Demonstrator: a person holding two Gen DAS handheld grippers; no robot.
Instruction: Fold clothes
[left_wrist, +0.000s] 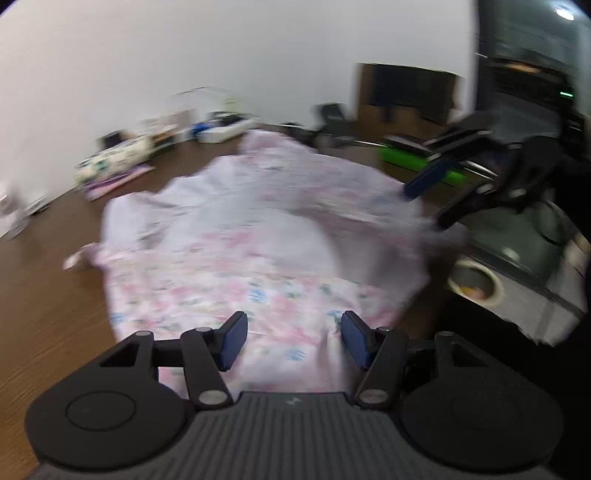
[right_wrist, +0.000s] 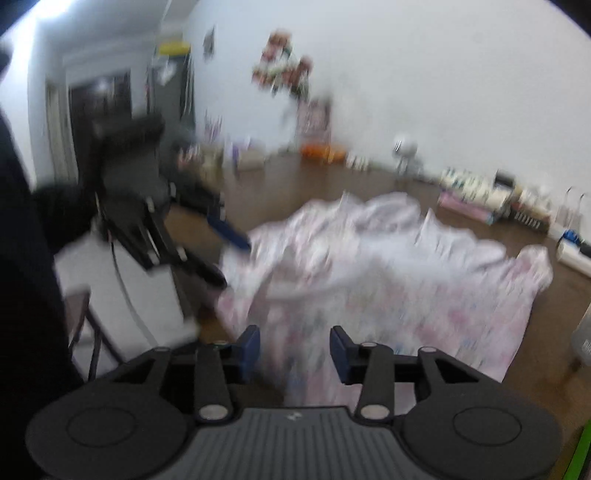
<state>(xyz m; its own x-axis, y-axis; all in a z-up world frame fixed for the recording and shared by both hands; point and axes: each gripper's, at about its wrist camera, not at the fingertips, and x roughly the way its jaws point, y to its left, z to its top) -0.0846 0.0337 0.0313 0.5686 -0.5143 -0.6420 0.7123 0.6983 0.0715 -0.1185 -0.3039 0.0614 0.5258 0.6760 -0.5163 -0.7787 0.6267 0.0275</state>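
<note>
1. A lived-in home room: brown wood-grain floor (left_wrist: 44, 332) under plain white walls (left_wrist: 184, 55).
2. Household clutter (right_wrist: 480, 199) lines the wall at 2 o'clock in the right wrist view.
3. A blurred floral wall decoration (right_wrist: 282, 62) hangs at 12 o'clock.

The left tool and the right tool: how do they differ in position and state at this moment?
The left tool hangs over the near, patterned end of the pink floral garment; the right tool hangs over its side edge. The left tool's fingers stand a little wider apart than the right tool's. Both are open, grip nothing, and have blue pads.
</note>
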